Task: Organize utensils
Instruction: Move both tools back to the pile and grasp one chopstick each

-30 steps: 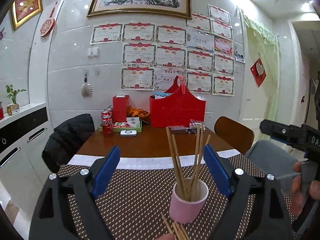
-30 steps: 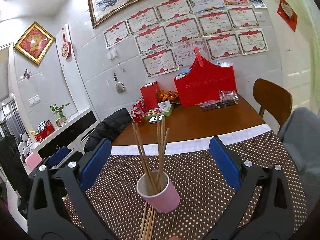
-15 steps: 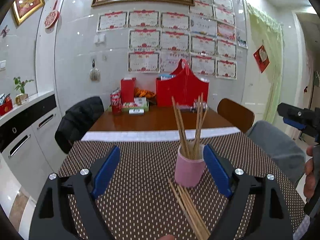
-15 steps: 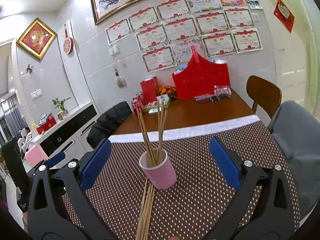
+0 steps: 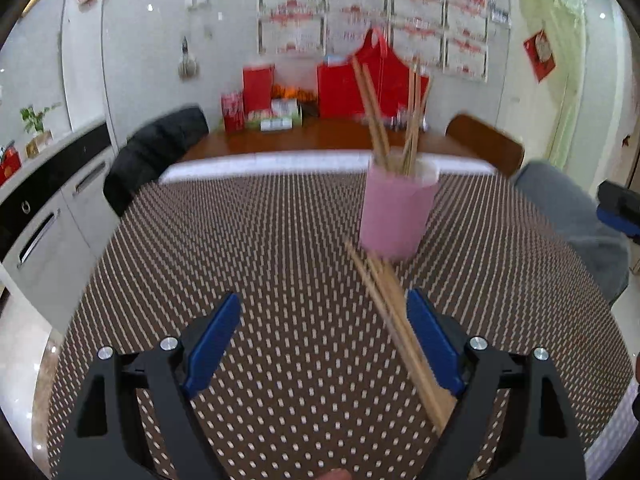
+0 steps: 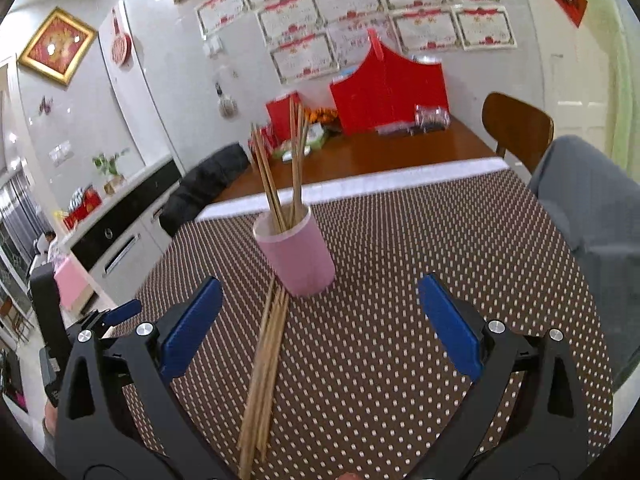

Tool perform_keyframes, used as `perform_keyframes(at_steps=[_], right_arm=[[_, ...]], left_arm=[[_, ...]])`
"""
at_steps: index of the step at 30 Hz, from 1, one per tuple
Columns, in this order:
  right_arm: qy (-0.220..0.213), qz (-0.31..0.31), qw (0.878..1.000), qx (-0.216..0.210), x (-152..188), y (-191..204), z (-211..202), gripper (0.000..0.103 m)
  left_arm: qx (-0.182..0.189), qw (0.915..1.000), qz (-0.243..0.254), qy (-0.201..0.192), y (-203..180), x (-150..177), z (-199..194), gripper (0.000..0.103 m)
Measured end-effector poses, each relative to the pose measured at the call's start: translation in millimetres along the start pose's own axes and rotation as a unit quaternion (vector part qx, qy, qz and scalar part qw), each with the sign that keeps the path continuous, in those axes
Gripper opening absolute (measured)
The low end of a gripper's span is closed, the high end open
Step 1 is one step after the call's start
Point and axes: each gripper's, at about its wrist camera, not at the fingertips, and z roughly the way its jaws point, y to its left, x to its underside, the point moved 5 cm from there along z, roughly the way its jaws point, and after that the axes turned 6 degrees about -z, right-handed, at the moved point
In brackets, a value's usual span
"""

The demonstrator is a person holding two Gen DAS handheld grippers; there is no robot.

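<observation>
A pink cup (image 5: 394, 214) (image 6: 298, 258) stands upright on the dotted brown mat, with several wooden chopsticks (image 6: 280, 172) sticking out of it. A bundle of loose chopsticks (image 5: 396, 328) (image 6: 264, 364) lies flat on the mat in front of the cup. My left gripper (image 5: 324, 344) is open; the loose bundle runs close along its right finger, and nothing is held. My right gripper (image 6: 316, 328) is open too, with the bundle lying between its fingers nearer the left one. The left gripper's tip (image 6: 120, 312) shows at the left edge of the right wrist view.
The dotted mat (image 6: 400, 340) covers the near end of a wooden table (image 6: 380, 152). Red boxes (image 5: 360, 84), cans and snacks sit at the far end. A wooden chair (image 6: 518, 128) and a grey cushion (image 6: 592, 208) are at the right; a black jacket (image 5: 160, 148) hangs at the left.
Both grippers have pulled back from the cup and tilted down; the cup now sits farther off and the loose chopsticks lie in full view. Both stayed open.
</observation>
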Motion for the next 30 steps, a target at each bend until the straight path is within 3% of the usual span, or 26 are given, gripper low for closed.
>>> perform_keyframes(at_steps=[5, 10, 16, 25, 30], right_arm=[[0.030, 0.001, 1.000, -0.007, 23, 1, 15, 0.097], [0.050, 0.000, 0.999, -0.009, 35, 1, 24, 0.097], [0.069, 0.002, 0.998, -0.007, 43, -6, 35, 0.097], [0.103, -0.012, 0.995, -0.007, 60, -5, 53, 0.097], [0.139, -0.053, 0.989, -0.004, 79, 9, 66, 0.097]], left_arm=[[-0.006, 0.9978, 0.017, 0.063, -8, 26, 34, 0.084], [-0.008, 0.9945, 0.037, 0.098, -20, 44, 59, 0.084], [-0.015, 0.9921, 0.048, 0.115, -29, 48, 78, 0.084], [-0.026, 0.9934, 0.053, 0.098, -42, 43, 87, 0.084], [-0.016, 0.9940, 0.025, 0.106, -33, 55, 83, 0.085]])
